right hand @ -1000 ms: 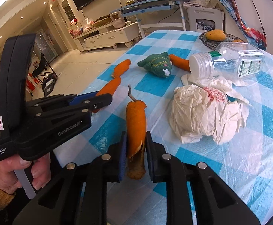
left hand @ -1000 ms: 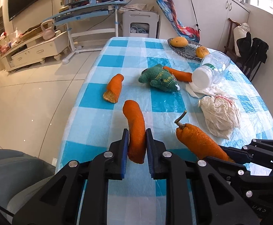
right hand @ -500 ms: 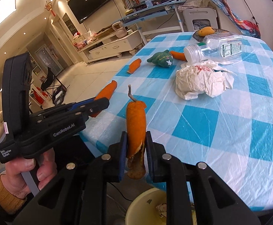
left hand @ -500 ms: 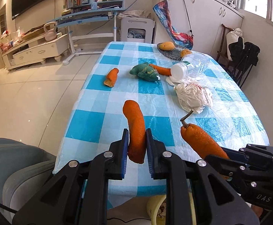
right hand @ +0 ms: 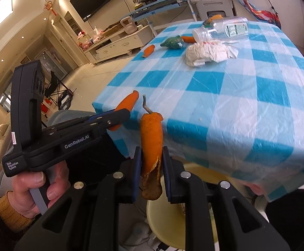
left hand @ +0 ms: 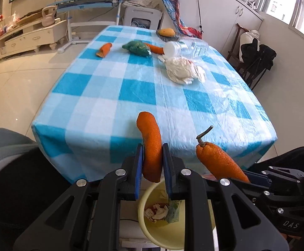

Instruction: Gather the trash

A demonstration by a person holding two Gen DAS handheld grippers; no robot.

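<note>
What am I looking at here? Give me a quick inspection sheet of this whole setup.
Surface: table with blue checked cloth.
Job's things: yellow bin on the floor below the table edge, scraps inside; smooth orange peel and stemmed orange peel, each held above it.
Clutter: crumpled white paper, tipped plastic jar, green plush toy, orange piece, fruit dish.
Grippers: left claw shut on smooth orange peel; right claw shut on stemmed orange peel.
Cables: a cord by the desk, far off.
Surroundings: living room, wall television, desk.
</note>
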